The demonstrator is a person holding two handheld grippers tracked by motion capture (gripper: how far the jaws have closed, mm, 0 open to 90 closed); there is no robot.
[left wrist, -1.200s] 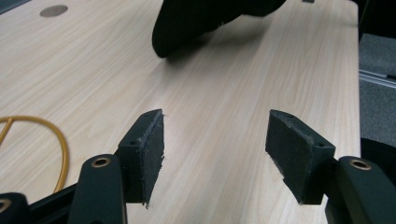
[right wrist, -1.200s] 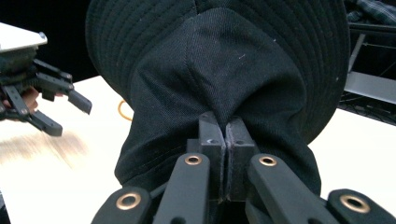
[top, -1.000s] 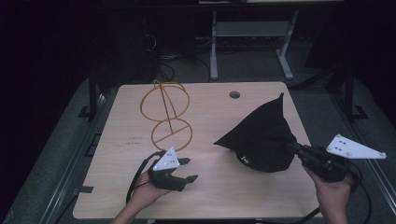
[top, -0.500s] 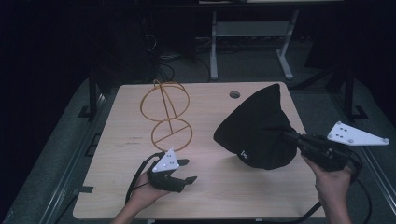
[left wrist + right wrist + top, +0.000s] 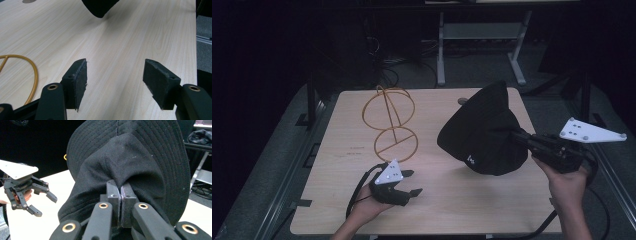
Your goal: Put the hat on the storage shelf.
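Right gripper (image 5: 120, 192) pinches black hat (image 5: 482, 132), apparently lifted; left gripper (image 5: 409, 182) well apart.

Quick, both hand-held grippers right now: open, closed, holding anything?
Left hand-held gripper: open, holding nothing, low over the table.
Right hand-held gripper: closed, pinching the black hat.

The person's left hand (image 5: 364, 210) cups the black left claw (image 5: 411, 183) low over the near part of the pale wooden surface (image 5: 472, 200), its jaws spread wide apart with nothing between them. The right hand (image 5: 568, 181) holds the right claw (image 5: 515, 136) raised and level, jaws pressed together on the black fabric bucket hat (image 5: 482, 132).
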